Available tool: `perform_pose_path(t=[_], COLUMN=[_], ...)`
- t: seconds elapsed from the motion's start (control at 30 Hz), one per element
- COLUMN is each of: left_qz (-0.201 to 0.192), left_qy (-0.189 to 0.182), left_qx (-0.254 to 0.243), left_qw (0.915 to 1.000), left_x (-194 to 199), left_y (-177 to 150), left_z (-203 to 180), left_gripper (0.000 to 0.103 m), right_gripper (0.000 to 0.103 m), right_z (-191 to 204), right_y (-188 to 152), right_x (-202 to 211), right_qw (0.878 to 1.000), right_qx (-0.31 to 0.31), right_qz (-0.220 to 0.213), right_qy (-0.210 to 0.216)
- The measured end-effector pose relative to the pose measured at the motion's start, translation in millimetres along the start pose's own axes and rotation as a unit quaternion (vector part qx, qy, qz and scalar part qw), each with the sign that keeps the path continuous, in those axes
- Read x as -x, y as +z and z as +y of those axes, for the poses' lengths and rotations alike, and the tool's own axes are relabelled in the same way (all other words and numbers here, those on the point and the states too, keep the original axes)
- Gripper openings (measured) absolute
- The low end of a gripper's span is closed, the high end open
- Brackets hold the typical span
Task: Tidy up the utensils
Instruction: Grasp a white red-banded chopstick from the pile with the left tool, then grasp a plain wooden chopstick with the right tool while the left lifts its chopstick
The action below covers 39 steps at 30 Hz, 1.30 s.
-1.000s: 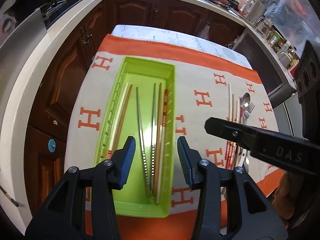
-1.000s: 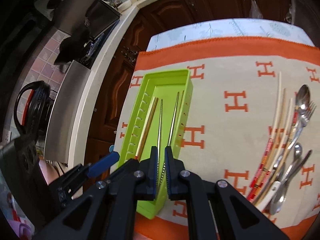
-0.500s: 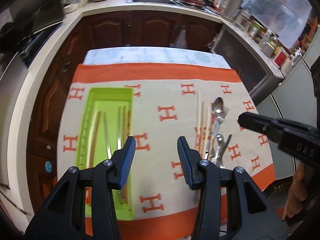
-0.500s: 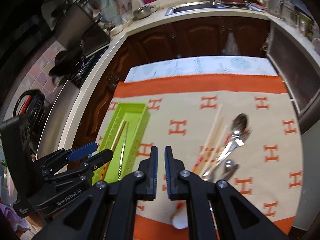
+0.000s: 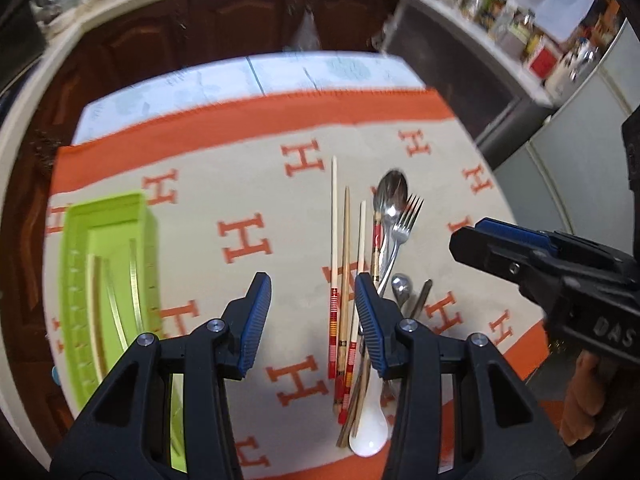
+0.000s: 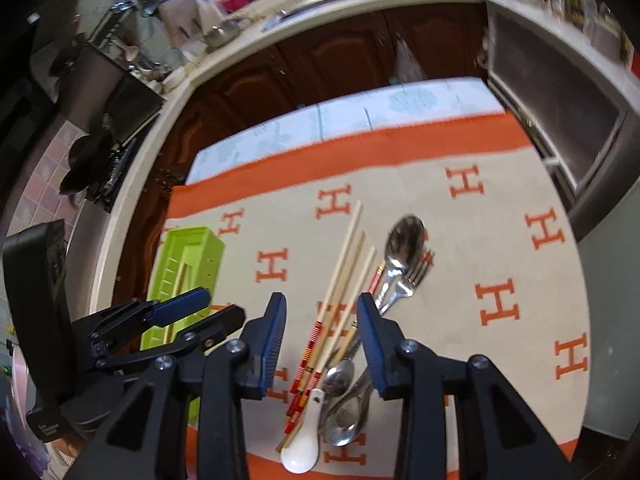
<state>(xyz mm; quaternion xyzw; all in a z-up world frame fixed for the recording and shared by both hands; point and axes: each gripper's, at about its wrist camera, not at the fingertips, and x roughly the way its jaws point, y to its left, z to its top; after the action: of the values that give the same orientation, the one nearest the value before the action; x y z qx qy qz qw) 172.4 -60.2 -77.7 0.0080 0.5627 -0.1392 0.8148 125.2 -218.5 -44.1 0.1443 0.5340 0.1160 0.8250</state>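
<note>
Left black two-finger gripper with blue ribbed pads (image 5: pixel 307 320) spread wide, empty, touching nothing, above the near edge of the beige cloth with orange H letters and orange border (image 5: pixel 248 184). Right black gripper of the same kind (image 6: pixel 322 340) also spread wide and empty, hanging over the near ends of the loose utensils, not touching them as far as visible.

Near the near edge of the cloth, right of centre: one white ceramic soup spoon, glossy, rounded bowl toward the near edge (image 5: pixel 370 432). Partly over it, a bundle of pale wooden chopsticks with red and orange striped handles (image 5: pixel 343 280), four or five by count, thin and straight, tips pointing to the far edge; exact number hard to tell where overlapped. Just beside these, toward the right edge: one large shiny metal spoon (image 5: pixel 390 200), one metal fork with four tines (image 5: pixel 404 224), and two smaller metal spoons (image 6: pixel 340 396) lying against each other; one dark flat handle (image 5: pixel 420 300) too, kind unclear.

By the left edge of the cloth, well apart from the bundle: one lime-green rectangular plastic tray with slotted walls (image 5: pixel 76 264), long side running near to far. Inside, several long thin chopsticks, blurred, number not clear.

Beyond the far edge: dark brown wooden cabinets under a pale curved countertop (image 6: pixel 332 52).
</note>
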Motion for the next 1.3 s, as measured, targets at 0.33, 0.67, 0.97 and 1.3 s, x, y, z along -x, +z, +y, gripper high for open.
perform_pose_path(t=[0.33, 0.67, 0.97, 1.3], left_qz=[0.089, 0.112, 0.107, 0.090], left_qy=[-0.021, -0.017, -0.019, -0.006], left_qx=[-0.002, -0.011, 0.005, 0.068], left_qw=[0.9958, 0.9935, 0.9941, 0.9936], left_x=[-88, -110, -117, -105], left_y=[-2, -1, -2, -14], left_z=[-7, -15, -11, 23], left_gripper=[0.015, 0.013, 0.013, 0.003], right_gripper=[0.037, 0.037, 0.037, 0.036], right_z=[-38, -46, -41, -24], right_y=[-1, -1, -2, 0], right_x=[-49, -67, -75, -98], right_qw=[0.997, 0.995, 0.994, 0.990], right_qx=[-0.058, -0.066, -0.063, -0.068], right_qz=[0.043, 0.059, 0.070, 0.103], right_qy=[0.032, 0.044, 0.048, 0.063])
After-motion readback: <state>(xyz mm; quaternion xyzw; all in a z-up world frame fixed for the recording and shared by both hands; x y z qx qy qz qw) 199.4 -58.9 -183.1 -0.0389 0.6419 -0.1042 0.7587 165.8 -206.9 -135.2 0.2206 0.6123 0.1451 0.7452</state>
